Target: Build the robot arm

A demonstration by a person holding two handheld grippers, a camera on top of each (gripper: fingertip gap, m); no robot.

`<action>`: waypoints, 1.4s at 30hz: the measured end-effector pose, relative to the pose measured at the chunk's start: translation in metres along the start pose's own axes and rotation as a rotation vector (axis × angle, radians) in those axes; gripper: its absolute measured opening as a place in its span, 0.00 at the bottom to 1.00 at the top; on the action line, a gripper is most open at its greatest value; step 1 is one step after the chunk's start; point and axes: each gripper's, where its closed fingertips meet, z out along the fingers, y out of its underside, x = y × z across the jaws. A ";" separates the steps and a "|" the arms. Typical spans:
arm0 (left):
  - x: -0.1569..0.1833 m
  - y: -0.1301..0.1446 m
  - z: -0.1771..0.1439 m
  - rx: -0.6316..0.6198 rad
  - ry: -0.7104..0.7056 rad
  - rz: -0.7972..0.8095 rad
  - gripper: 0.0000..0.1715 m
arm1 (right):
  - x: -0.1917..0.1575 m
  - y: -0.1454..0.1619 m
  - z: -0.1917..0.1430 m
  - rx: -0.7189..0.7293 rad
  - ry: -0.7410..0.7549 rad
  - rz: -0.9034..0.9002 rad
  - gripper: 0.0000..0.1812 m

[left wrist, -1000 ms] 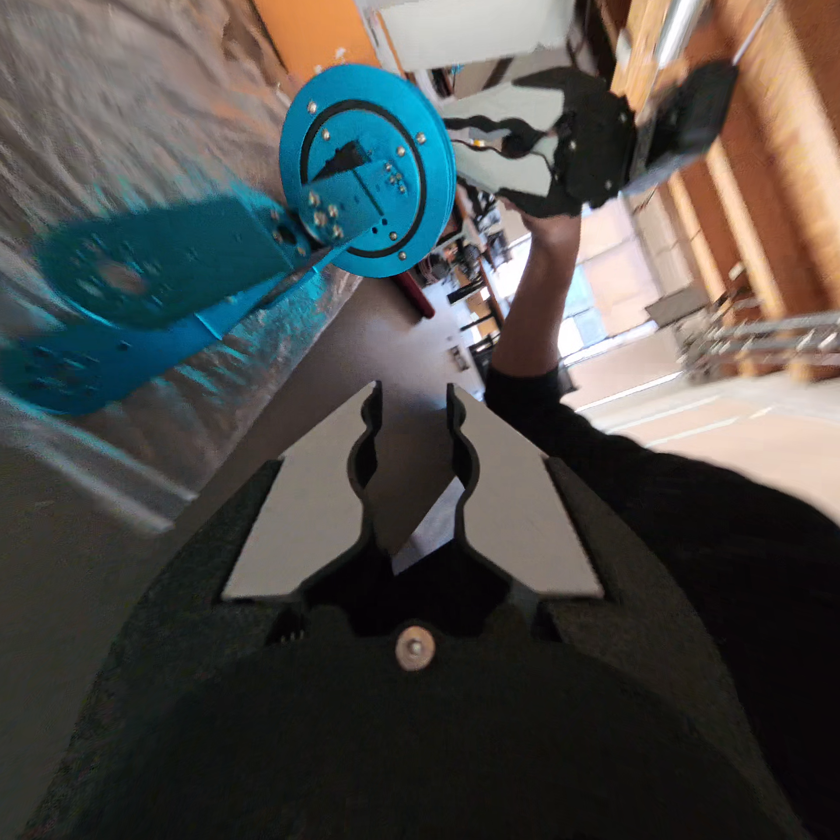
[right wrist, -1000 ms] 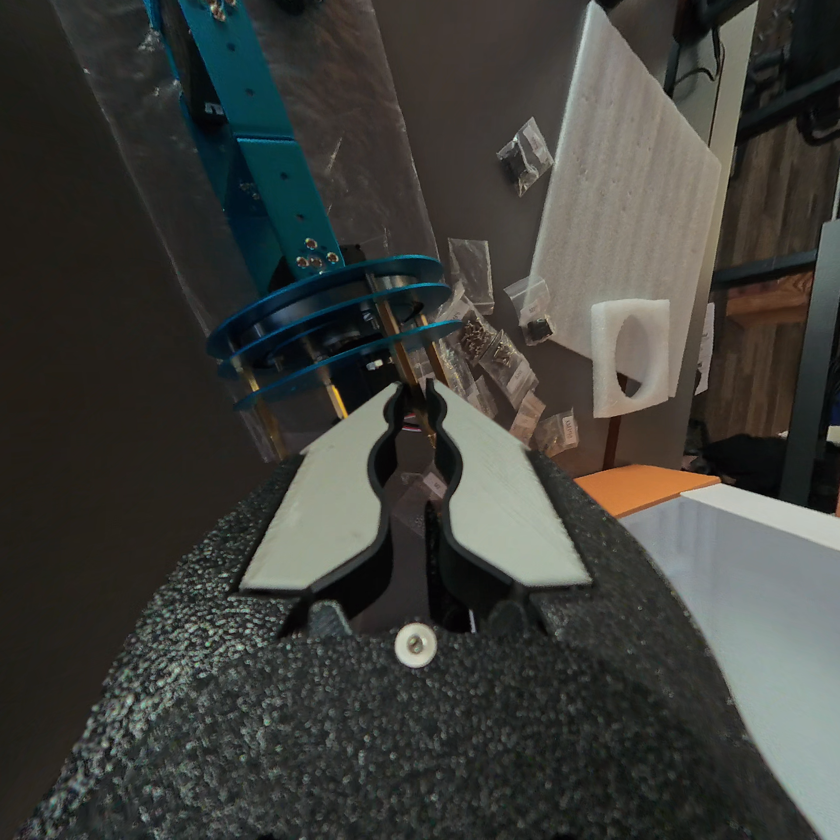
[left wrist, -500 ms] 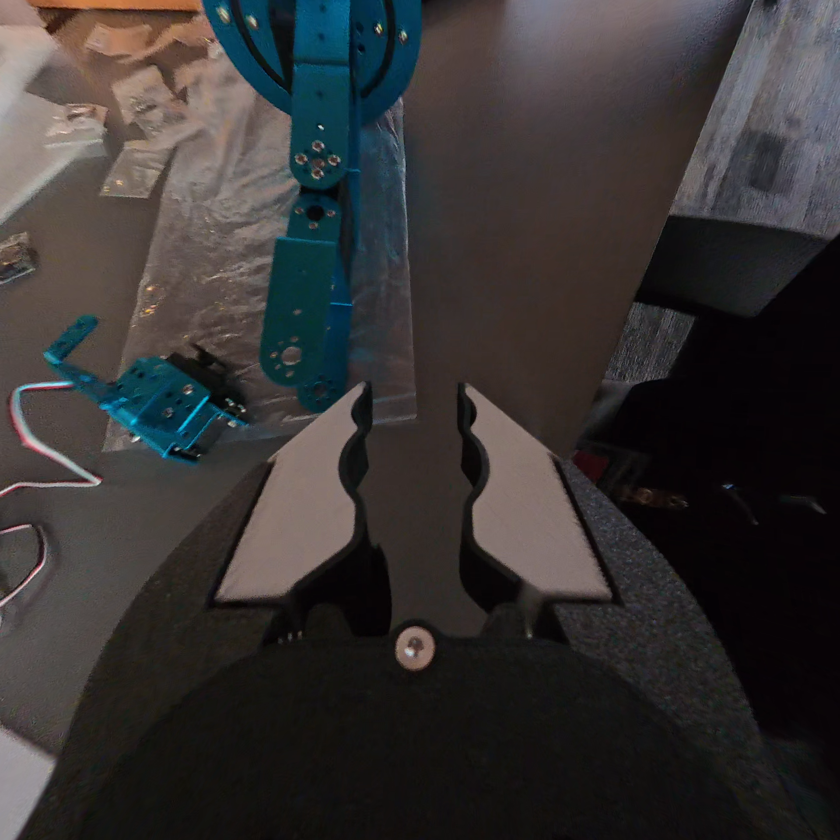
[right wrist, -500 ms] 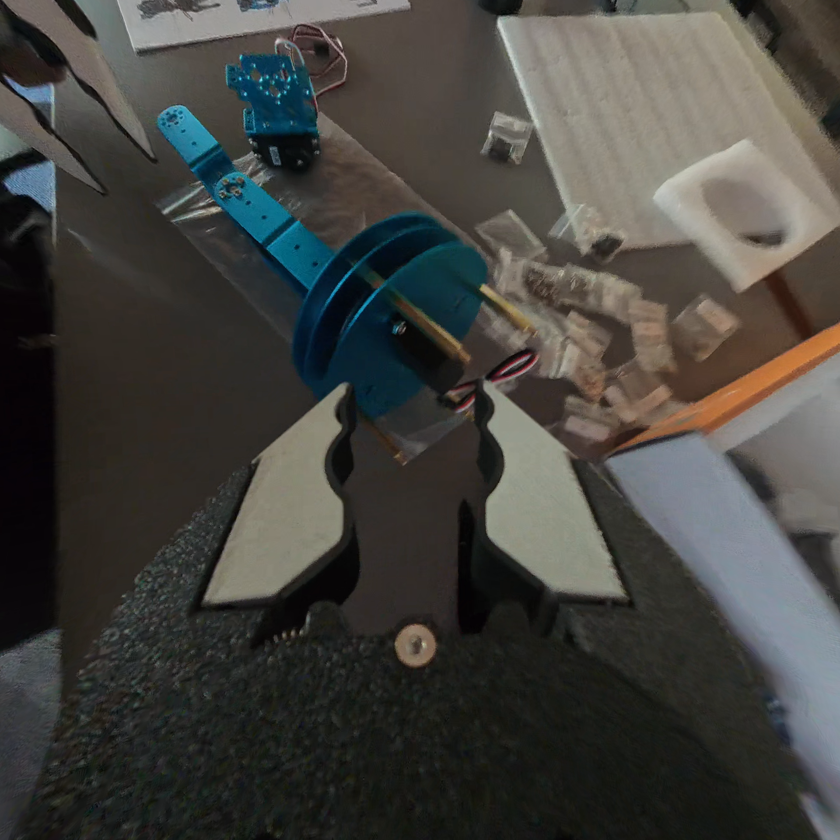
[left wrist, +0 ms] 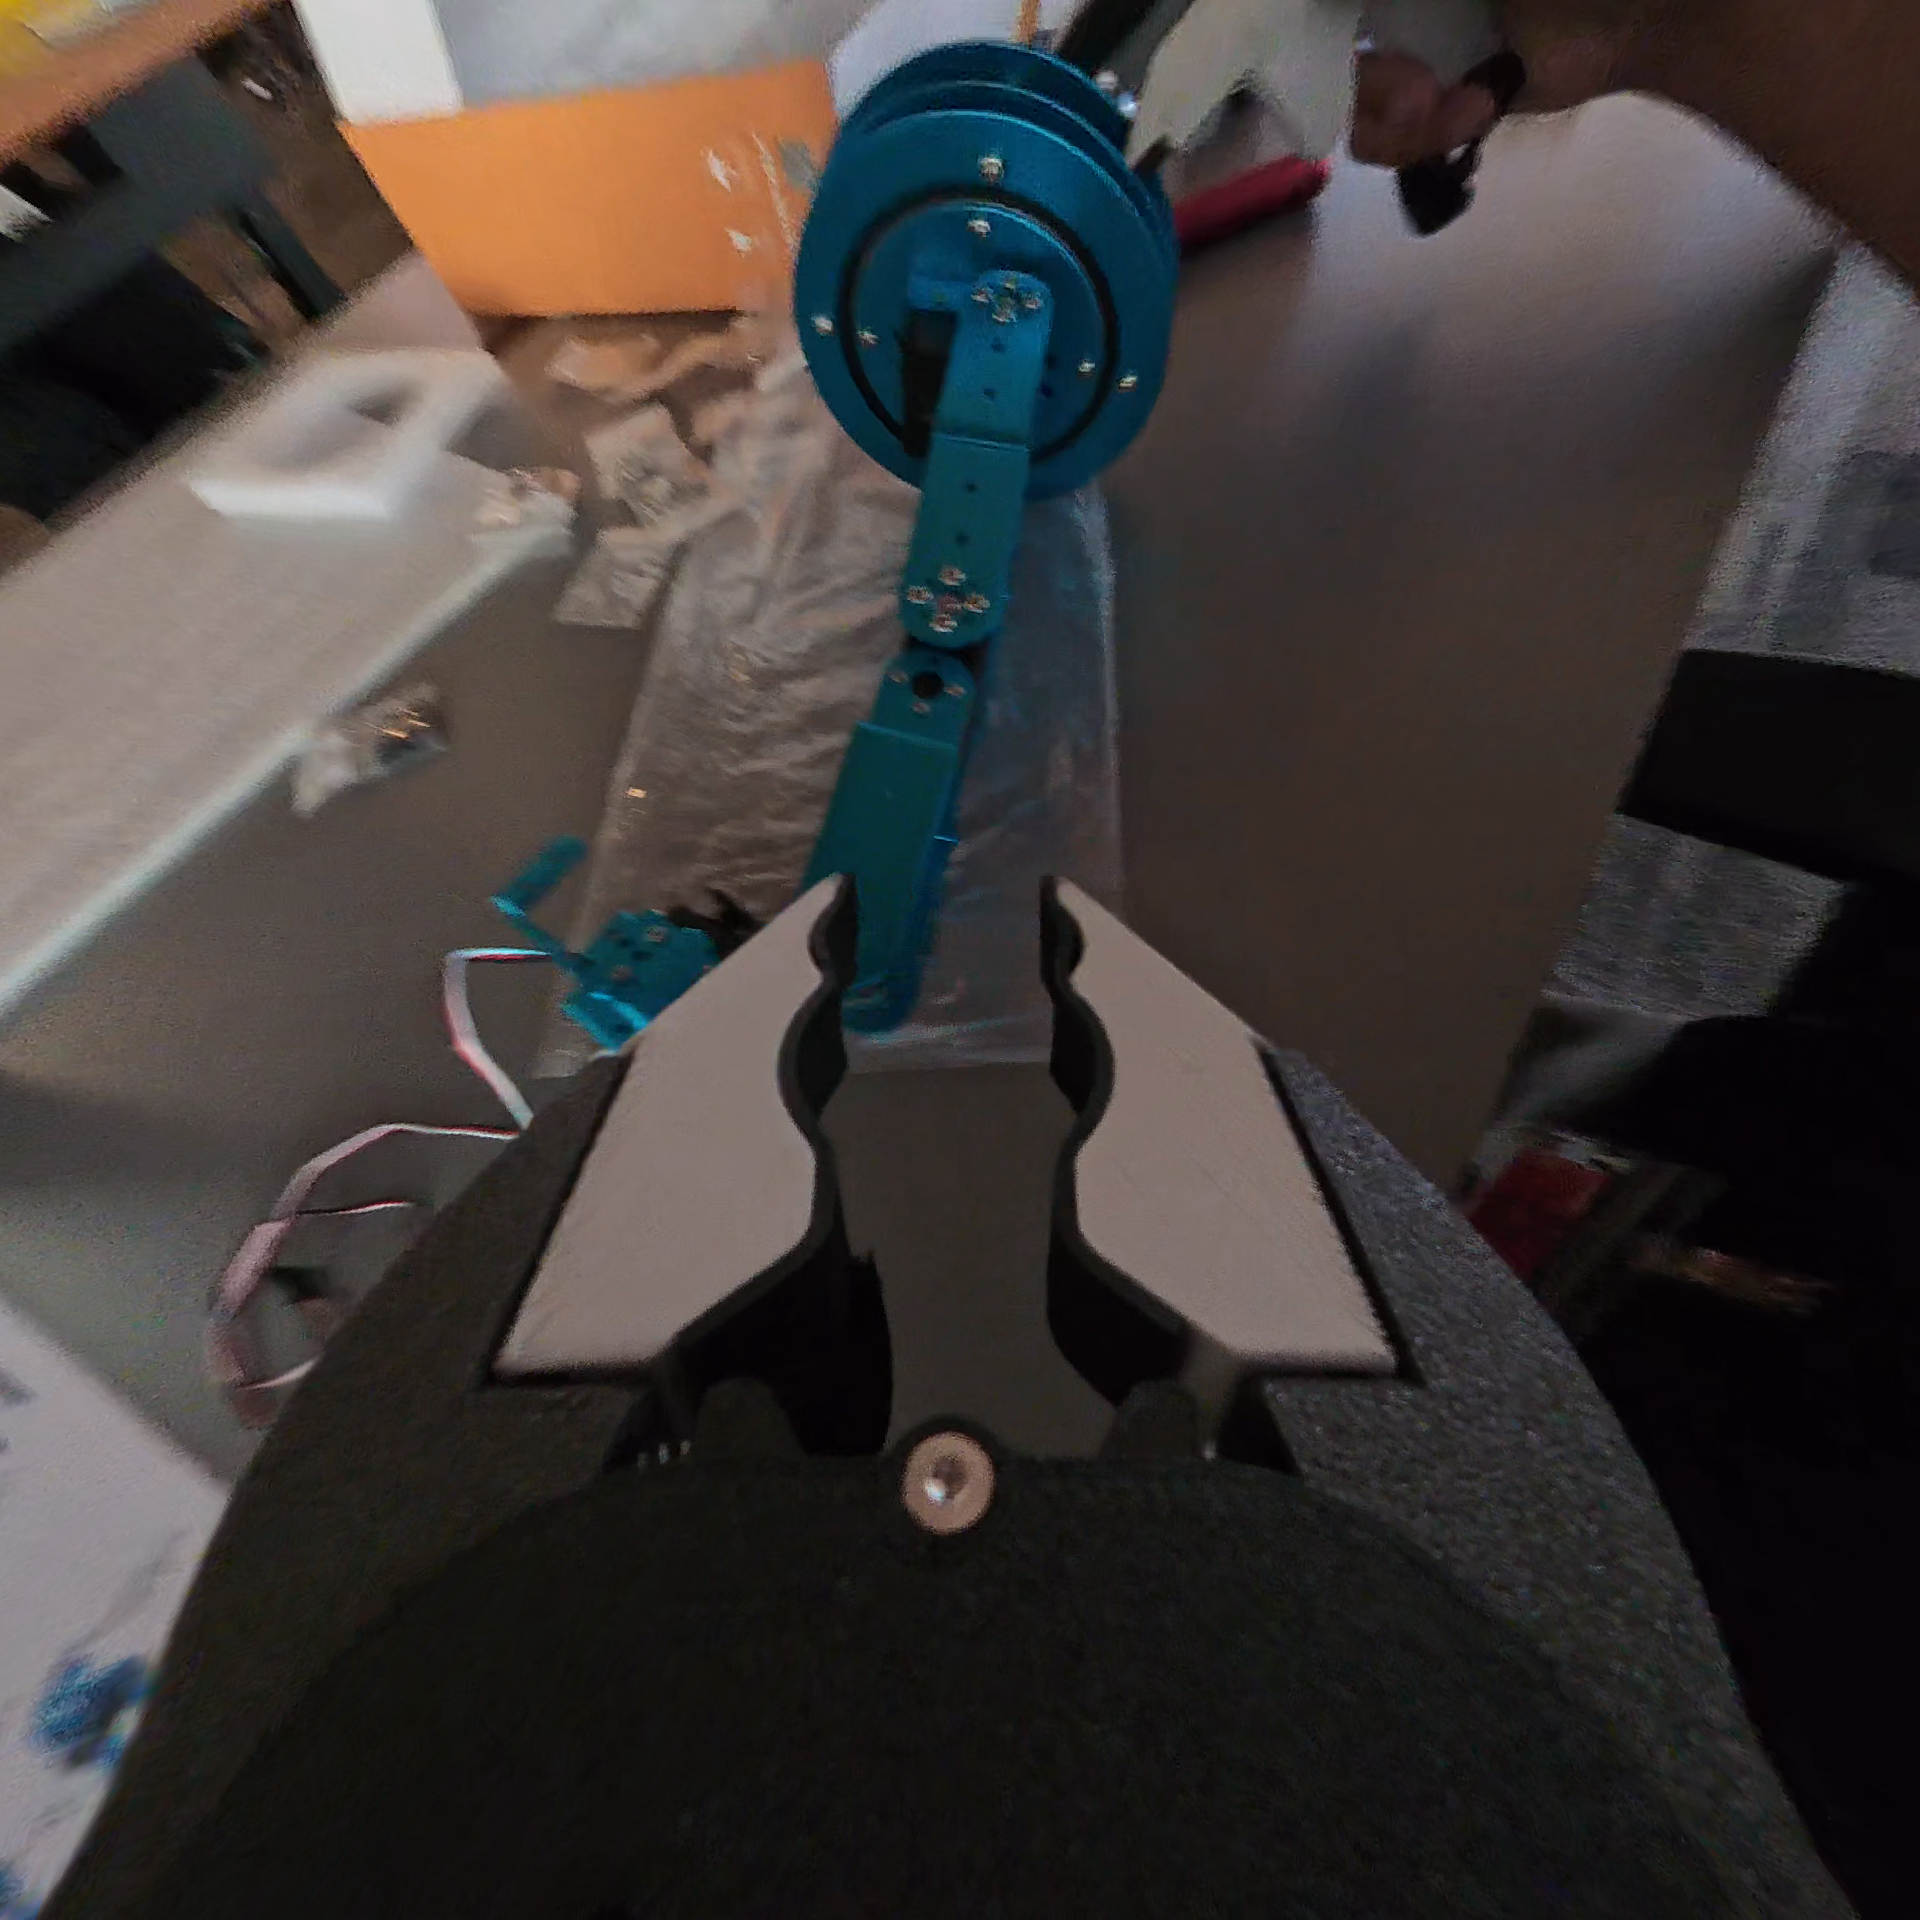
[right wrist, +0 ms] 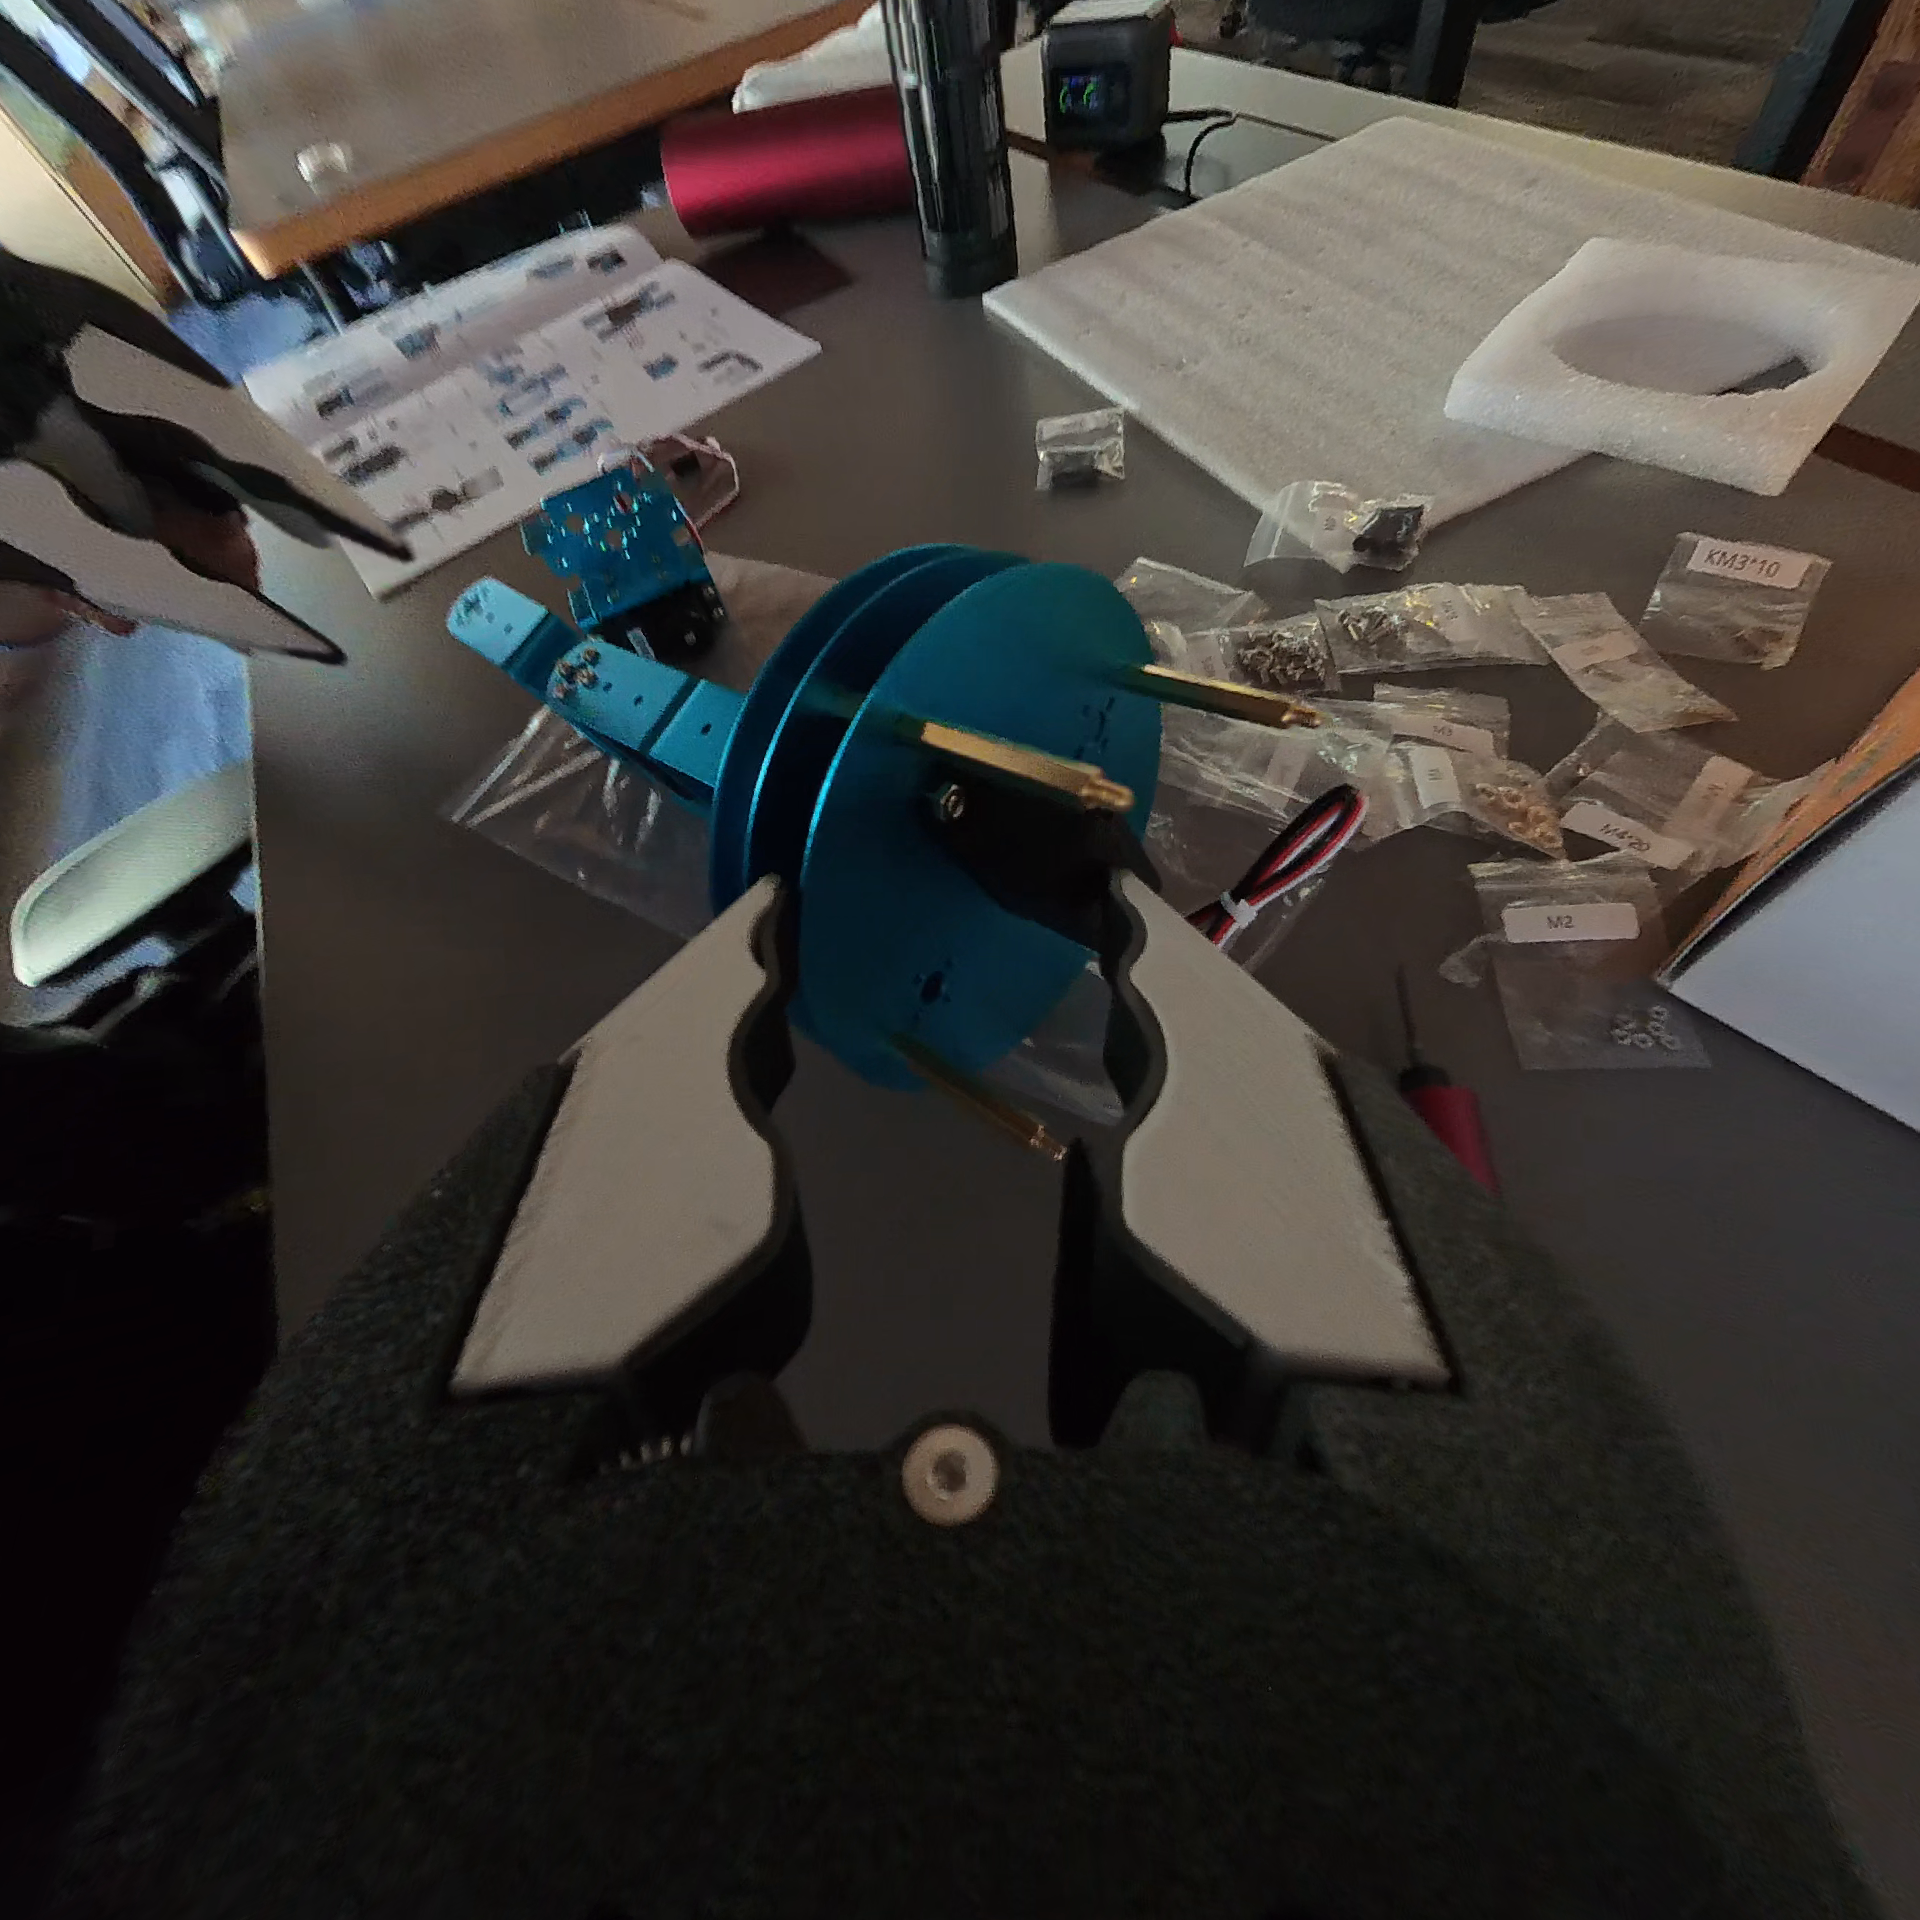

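A blue metal arm assembly lies on its side on a clear plastic bag (right wrist: 582, 800) on the grey table (right wrist: 935, 436). Its stacked blue discs (right wrist: 977, 810) carry brass standoffs (right wrist: 1013, 764) and a black servo with red, white and black wires (right wrist: 1288, 842). My right gripper (right wrist: 948, 894) is open, its fingertips either side of the nearest disc's edge. My left gripper (left wrist: 945, 894) is open and empty, with the arm's blue link (left wrist: 894, 831) just beyond its left fingertip. The discs (left wrist: 987, 291) stand at the far end in that view. The left gripper also shows in the right wrist view (right wrist: 156, 499).
A small blue servo bracket (right wrist: 623, 551) with wires sits beside the bag. Several small bags of screws (right wrist: 1455, 675), a white foam sheet (right wrist: 1299, 312), a foam block with a hole (right wrist: 1683, 364), a printed sheet (right wrist: 520, 384), a red-handled screwdriver (right wrist: 1444, 1112) and a white box (right wrist: 1818, 987) lie around. The gap from one gripper's tips to the other's is roughly 25 cm. My left gripper is the nearer one to the small blue servo bracket (right wrist: 623, 551): about 8 cm, against 25 cm.
My right gripper was shut on a brass standoff with the assembly lifted; it has opened and the assembly now lies on the bag. My left gripper has swung round to the arm's free end.
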 end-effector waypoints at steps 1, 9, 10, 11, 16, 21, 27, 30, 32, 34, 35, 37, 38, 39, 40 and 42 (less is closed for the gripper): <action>-0.009 0.000 0.002 -0.008 -0.039 0.031 0.26 | 0.001 -0.002 0.000 0.015 -0.010 0.019 0.31; -0.023 0.019 0.039 -0.121 -0.016 0.095 0.18 | 0.002 -0.029 0.000 0.104 -0.091 0.077 0.22; -0.023 0.019 0.041 -0.124 -0.019 0.109 0.17 | 0.001 -0.033 0.001 0.105 -0.107 0.066 0.16; -0.023 0.019 0.042 -0.124 -0.015 0.120 0.15 | -0.002 -0.041 0.002 0.121 -0.136 0.070 0.12; -0.021 0.015 0.046 -0.097 0.004 0.113 0.14 | 0.002 -0.062 0.016 0.032 -0.229 0.163 0.12; -0.023 0.015 0.046 -0.094 -0.005 0.108 0.14 | 0.014 -0.046 -0.006 -0.051 -0.035 0.026 0.35; -0.022 0.014 0.047 -0.088 0.009 0.069 0.14 | -0.003 -0.012 0.026 -0.081 0.343 -0.106 0.32; -0.024 0.011 0.048 -0.070 0.010 0.016 0.14 | 0.012 -0.015 0.033 -0.088 0.571 -0.201 0.19; -0.033 0.008 0.048 -0.065 -0.017 -0.025 0.13 | 0.016 -0.022 0.038 -0.080 0.584 -0.158 0.18; -0.047 0.002 0.046 -0.048 -0.072 -0.042 0.12 | 0.023 -0.031 0.046 -0.055 0.566 -0.111 0.18; -0.053 -0.001 0.045 -0.045 -0.096 -0.043 0.12 | 0.025 -0.033 0.049 -0.054 0.563 -0.104 0.18; -0.059 -0.002 0.042 -0.044 -0.119 -0.050 0.12 | 0.027 -0.037 0.055 -0.039 0.564 -0.113 0.18; -0.059 0.000 0.041 -0.042 -0.117 -0.058 0.12 | 0.026 -0.037 0.056 -0.030 0.564 -0.110 0.18; -0.057 0.002 0.042 -0.040 -0.112 -0.063 0.12 | 0.025 -0.035 0.057 -0.026 0.565 -0.112 0.18; -0.054 0.005 0.043 -0.039 -0.109 -0.059 0.12 | 0.023 -0.035 0.055 -0.015 0.578 -0.121 0.18; -0.049 0.010 0.045 -0.033 -0.108 -0.030 0.12 | 0.020 -0.032 0.051 -0.006 0.604 -0.156 0.18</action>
